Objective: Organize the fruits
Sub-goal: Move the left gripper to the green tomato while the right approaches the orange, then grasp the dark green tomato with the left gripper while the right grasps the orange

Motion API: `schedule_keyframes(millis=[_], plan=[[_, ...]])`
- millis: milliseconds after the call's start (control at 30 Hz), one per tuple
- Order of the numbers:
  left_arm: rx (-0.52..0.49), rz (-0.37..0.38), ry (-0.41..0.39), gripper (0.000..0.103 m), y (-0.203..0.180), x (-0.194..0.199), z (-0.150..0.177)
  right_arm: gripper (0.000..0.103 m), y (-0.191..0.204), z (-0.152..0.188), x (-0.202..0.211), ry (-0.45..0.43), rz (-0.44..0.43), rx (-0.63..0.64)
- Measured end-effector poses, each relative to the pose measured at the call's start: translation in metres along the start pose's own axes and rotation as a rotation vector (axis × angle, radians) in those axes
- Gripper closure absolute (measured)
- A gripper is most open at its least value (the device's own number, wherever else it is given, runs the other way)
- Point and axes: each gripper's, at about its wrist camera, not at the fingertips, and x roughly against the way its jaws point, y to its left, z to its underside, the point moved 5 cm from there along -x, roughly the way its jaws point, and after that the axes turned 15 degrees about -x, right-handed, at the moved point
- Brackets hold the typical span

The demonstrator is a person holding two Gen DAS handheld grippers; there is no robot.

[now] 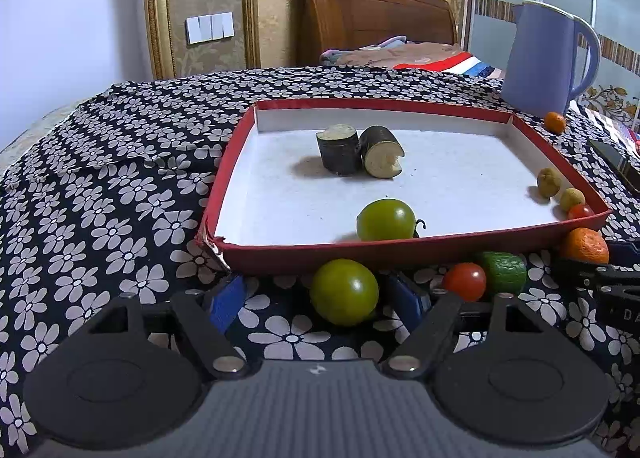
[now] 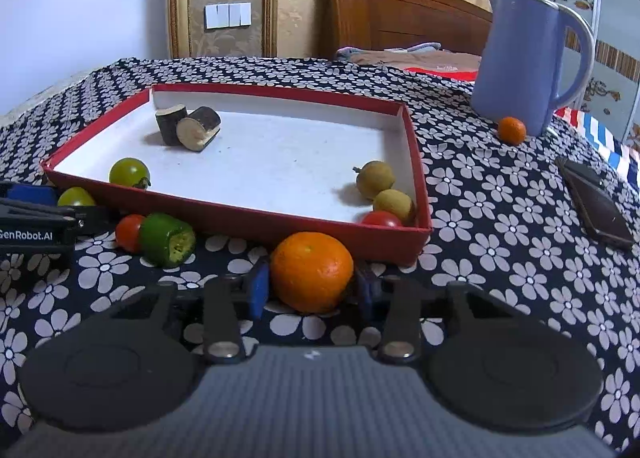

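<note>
A red tray (image 1: 360,256) with a white floor holds two dark cut stalk pieces (image 1: 360,152), a green tomato (image 1: 386,220), two longans (image 1: 549,183) and a red cherry tomato (image 1: 581,211). In front of it, my left gripper (image 1: 320,296) stands open around a second green tomato (image 1: 344,292), its blue pads clear of the fruit on both sides. In the right wrist view my right gripper (image 2: 313,288) is shut on a large orange (image 2: 312,272) on the cloth, just before the tray's near wall (image 2: 240,214).
A red cherry tomato (image 2: 129,232) and a green cucumber stub (image 2: 168,240) lie on the flowered cloth between the two grippers. At the back right a blue kettle (image 2: 520,58) stands with a small orange (image 2: 512,130) at its foot. A dark phone (image 2: 596,206) lies at the right.
</note>
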Motion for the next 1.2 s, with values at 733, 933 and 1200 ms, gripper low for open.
schedule_keyframes(millis=[733, 933, 1200], plan=[[-0.026, 0.029, -0.019, 0.071, -0.011, 0.003, -0.002, 0.063, -0.003, 0.002, 0.005, -0.024, -0.027, -0.032], [0.009, 0.051, -0.019, 0.072, -0.007, 0.007, 0.0, 0.063, -0.004, 0.001, 0.006, -0.023, -0.033, -0.04], [0.006, 0.033, -0.015, 0.072, -0.01, 0.014, 0.0, 0.063, -0.002, 0.002, 0.011, -0.025, -0.039, -0.038]])
